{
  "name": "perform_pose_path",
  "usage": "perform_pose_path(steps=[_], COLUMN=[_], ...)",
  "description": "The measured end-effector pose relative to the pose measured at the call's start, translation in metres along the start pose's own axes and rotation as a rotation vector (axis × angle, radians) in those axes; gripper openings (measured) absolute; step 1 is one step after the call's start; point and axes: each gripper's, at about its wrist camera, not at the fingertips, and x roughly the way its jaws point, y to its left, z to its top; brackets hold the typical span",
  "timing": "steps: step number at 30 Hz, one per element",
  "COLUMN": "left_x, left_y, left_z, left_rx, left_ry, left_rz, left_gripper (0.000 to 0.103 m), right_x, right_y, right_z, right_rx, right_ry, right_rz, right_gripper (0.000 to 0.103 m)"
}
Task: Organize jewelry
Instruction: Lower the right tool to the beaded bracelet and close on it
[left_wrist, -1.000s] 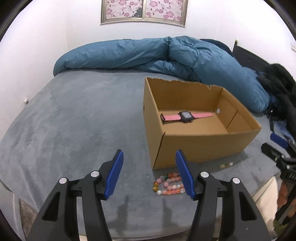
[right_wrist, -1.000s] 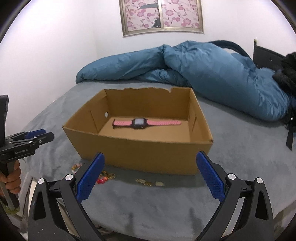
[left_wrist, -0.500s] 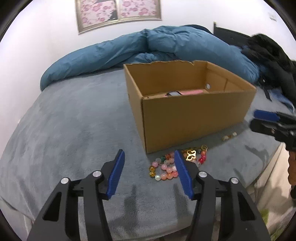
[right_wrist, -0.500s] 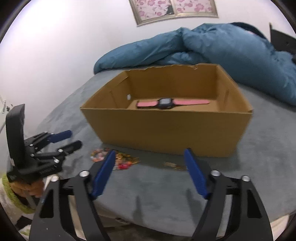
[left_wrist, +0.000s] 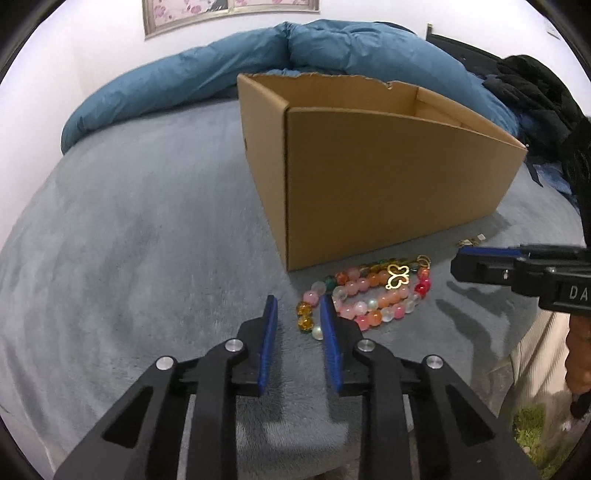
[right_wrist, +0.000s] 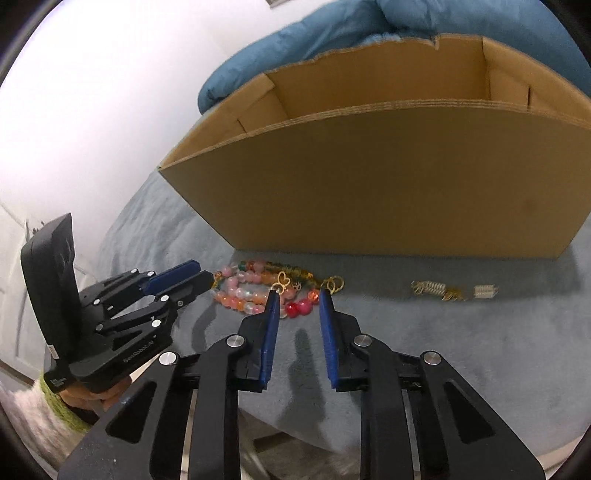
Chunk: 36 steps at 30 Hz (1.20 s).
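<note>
a: item one, left tongs (left_wrist: 297, 314): jaws have just been closing, now a narrow gap, nothing between them; they sit lower than a second ago, beside the near end of the bead bracelets (left_wrist: 364, 297).

b: right tongs (right_wrist: 296, 302)?

a: same entry. jaws just been closing, narrowly parted, empty, tips just short of the red beads (right_wrist: 300, 307). the box now fills the view where a moment back its floor could be seen.

b: meaning?

a: judged: both are settling in for a pickup; no grip yet.

b: item two?

a: bracelets, piled on the bed (left_wrist: 129, 240), just before the cardboard box (left_wrist: 388, 192), near its front corner. small gold clasps (right_wrist: 452, 290) lie further along that front wall.

b: room?

a: box wall close behind the beads, bed edge close in front; open bed beyond the box's left side. duvet (left_wrist: 221, 70) behind the box.
</note>
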Motion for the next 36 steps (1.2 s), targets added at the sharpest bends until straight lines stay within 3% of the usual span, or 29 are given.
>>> perform_pose_path(steps=[16, 21, 25, 30, 36], left_x=[0.015, 0.019, 0.021, 0.021, 0.005], left_y=[0.013, 0.013, 0.008, 0.001, -0.002], left_z=[0.001, 0.003, 0.005, 0.007, 0.01], left_rx=[-0.063, -0.063, -0.047, -0.024, -0.027], left_ry=[0.048, 0.058, 0.06, 0.046, 0.006], left_rz=[-0.06, -0.062, -0.062, -0.047, -0.05], left_gripper=[0.02, 0.018, 0.01, 0.009, 0.009], right_x=[0.026, 0.031, 0.035, 0.039, 0.03], right_y=[-0.026, -0.026, -0.021, -0.012, -0.006], right_z=[0.0, 0.0, -0.001, -0.001, 0.0], right_rx=[0.17, 0.175, 0.159, 0.143, 0.11], right_ry=[0.069, 0.07, 0.068, 0.059, 0.034], right_rz=[0.061, 0.051, 0.031, 0.021, 0.011], right_gripper=[0.017, 0.013, 0.012, 0.0, 0.0])
